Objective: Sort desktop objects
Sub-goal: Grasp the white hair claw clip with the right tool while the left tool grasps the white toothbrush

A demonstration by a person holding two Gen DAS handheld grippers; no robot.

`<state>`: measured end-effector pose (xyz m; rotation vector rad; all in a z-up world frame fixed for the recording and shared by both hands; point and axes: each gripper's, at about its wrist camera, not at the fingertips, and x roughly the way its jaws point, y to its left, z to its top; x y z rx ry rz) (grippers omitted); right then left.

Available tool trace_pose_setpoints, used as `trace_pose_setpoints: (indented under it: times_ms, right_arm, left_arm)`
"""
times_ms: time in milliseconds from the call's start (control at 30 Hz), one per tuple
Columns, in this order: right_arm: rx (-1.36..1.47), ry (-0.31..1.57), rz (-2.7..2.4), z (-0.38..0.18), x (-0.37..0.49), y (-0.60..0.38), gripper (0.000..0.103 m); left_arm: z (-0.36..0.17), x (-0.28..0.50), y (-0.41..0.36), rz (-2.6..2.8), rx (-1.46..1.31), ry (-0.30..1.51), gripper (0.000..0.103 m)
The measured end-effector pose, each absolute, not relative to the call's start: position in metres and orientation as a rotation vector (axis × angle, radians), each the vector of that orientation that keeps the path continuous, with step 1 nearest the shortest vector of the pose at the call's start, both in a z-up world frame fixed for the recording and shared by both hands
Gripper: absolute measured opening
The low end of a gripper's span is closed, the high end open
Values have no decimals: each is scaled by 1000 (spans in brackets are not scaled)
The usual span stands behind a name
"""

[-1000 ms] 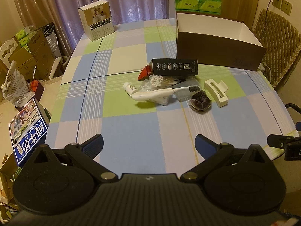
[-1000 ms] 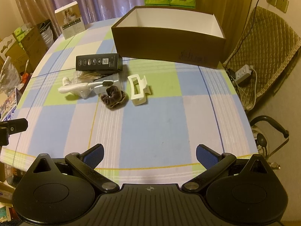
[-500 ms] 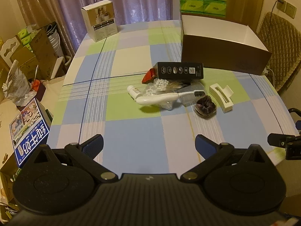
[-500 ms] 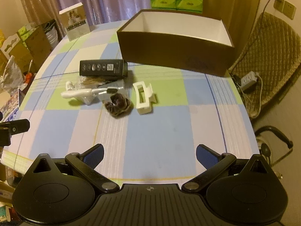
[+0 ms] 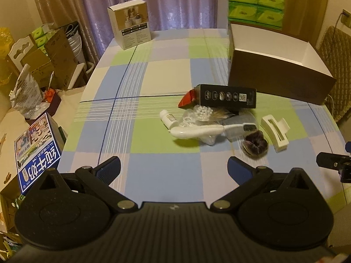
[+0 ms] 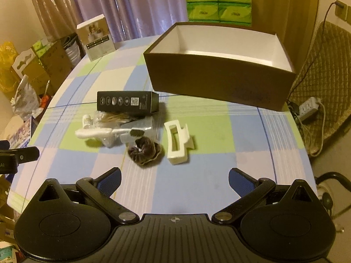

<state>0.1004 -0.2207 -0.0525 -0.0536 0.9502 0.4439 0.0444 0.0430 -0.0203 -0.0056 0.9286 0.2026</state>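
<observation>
Your fingers spread on both grippers, nothing held; brown open cardboard box empty; white plastic hair claw, brown velvet scrunchie before it, unsorted.

left wrist: above table's near edge | right wrist: alongside, rightward | shared: clutter

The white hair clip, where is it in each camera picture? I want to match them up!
Left wrist view: the white hair clip lies right of centre, just right of the dark scrunchie.
Right wrist view: the white hair clip lies near the middle, again just right of the dark scrunchie.
Shared landmark: the big brown open box stands farther back on the table than the clip in both views.
</observation>
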Motion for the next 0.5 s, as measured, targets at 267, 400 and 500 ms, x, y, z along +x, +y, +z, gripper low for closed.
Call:
trace_pose_setpoints:
  times_ms: [267,400,500]
  right_arm:
    - [-86,917,479,-72,130,-218,95]
    - [-90,939,496,-87,142,-216,83]
    - [-109,935,511,-94,149,-212,76]
  left_arm:
    - [-36,65,53,199,-34,927,102]
    - [-46,75,55,202,-27,920,102]
    - [-51,83,56,194,-18,915,100]
